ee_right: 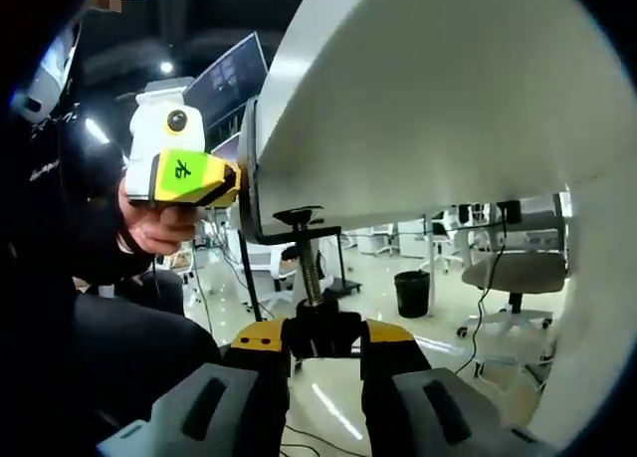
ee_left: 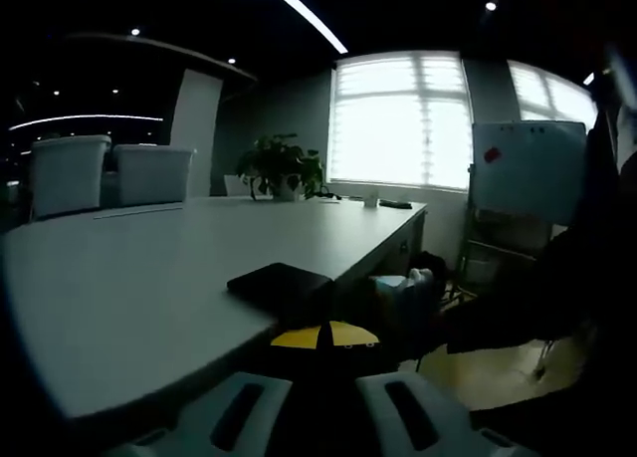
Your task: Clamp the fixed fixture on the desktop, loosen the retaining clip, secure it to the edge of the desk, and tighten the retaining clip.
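Observation:
A black clamp fixture point(ee_left: 284, 283) sits on the edge of the grey table point(ee_left: 149, 278), its top plate flat on the surface. My left gripper point(ee_left: 323, 336) has its yellow tips closed together at the fixture's near side. From under the table point(ee_right: 448, 99), the fixture's C-frame point(ee_right: 249, 178) wraps the edge. Its screw point(ee_right: 311, 278) points up, with the pad at the underside. My right gripper point(ee_right: 325, 340) is shut on the black knob of the retaining clip point(ee_right: 323, 330) at the screw's lower end. The left gripper point(ee_right: 184, 178), held by a hand, meets the frame from the left.
Two pale chairs point(ee_left: 109, 173) and a potted plant point(ee_left: 282, 165) stand at the table's far side. A whiteboard point(ee_left: 528, 168) stands by the bright window. Below the table are a black bin point(ee_right: 411, 293) and an office chair point(ee_right: 513, 273). The person's dark-clothed body point(ee_right: 90, 357) is at the left.

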Available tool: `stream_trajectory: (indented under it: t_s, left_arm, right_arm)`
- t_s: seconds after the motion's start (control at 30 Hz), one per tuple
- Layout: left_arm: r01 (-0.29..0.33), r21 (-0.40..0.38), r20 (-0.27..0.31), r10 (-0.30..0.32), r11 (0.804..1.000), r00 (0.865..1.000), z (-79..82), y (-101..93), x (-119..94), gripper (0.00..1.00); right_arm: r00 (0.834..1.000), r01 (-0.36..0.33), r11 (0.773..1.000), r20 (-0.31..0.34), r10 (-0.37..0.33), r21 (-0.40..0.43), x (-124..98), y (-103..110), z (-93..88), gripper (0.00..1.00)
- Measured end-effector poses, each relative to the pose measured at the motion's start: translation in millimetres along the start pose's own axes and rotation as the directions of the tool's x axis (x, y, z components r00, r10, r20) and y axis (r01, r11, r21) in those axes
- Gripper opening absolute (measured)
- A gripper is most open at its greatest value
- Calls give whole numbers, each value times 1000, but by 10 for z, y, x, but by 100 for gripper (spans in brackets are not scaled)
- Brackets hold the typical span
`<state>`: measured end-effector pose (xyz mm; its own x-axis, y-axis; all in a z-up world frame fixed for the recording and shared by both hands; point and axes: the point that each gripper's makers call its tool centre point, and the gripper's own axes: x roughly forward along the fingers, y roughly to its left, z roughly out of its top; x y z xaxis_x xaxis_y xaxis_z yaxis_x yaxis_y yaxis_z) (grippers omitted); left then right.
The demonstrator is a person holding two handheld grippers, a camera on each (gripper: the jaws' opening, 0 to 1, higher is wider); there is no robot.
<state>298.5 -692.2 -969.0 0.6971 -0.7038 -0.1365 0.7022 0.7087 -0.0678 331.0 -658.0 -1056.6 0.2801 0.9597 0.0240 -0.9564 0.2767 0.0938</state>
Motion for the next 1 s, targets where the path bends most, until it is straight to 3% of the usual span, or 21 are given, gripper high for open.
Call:
stream_trajectory:
  t_s: [0.2,0.23,0.27,0.3,0.37,0.43,0.57,0.63,0.67,0.7,0.8,0.83,0.93,1.0]
  left_arm:
    - [-2,-6,10,2,1000,1000,-6,-38,14,1]
    - [-2,-12,13,2,1000,1000,-8,-38,16,1]
    - [-5,-20,3,5,1000,1000,-38,-40,29,1]
    - [-6,-16,-2,6,1000,1000,-56,-50,36,1]
    - [-10,-15,-6,10,1000,1000,-95,-30,54,1]
    - [-16,7,-4,16,1000,1000,-106,-48,58,1]
    - [-13,-1,6,13,1000,1000,-89,-40,37,1]
    - [-9,-11,19,9,1000,1000,-64,-41,18,1]
    - [-8,-16,25,8,1000,1000,-50,-42,11,1]
    - [-8,-21,31,8,1000,999,-44,-45,10,1]
    - [1,-57,67,3,998,998,36,-29,-33,1]
    - [3,-59,75,2,998,997,63,-1,-44,1]
    - [18,-49,73,-14,999,997,50,2,-30,1]
    - [21,-49,75,-17,999,997,54,-13,-35,1]
  right_arm:
    - [992,109,992,-61,-112,-56,-38,-58,-105,23]
    - [987,137,985,-69,-145,-104,-54,-79,-127,18]
    - [988,130,987,-68,-137,-98,-52,-14,-137,11]
    - [979,176,979,-82,-185,-105,-71,-67,-169,1]
    - [973,210,975,-85,-216,-74,-115,-75,-214,5]
    - [965,242,968,-89,-247,-68,-162,-90,-243,18]
    - [943,314,946,-94,-320,-75,-274,-45,-247,22]
    - [915,388,918,-86,-394,-80,-338,-87,-244,26]
    - [888,453,890,-65,-456,-51,-383,-119,-227,28]
    - [872,484,874,-61,-487,-47,-403,-116,-222,29]
    - [795,603,796,-35,-605,-59,-477,-166,-167,31]
    - [781,624,781,-21,-624,-30,-466,-144,-141,31]
    - [732,680,729,13,-681,-80,-417,-63,-67,31]
    - [684,728,679,32,-729,-100,-424,-34,-28,32]
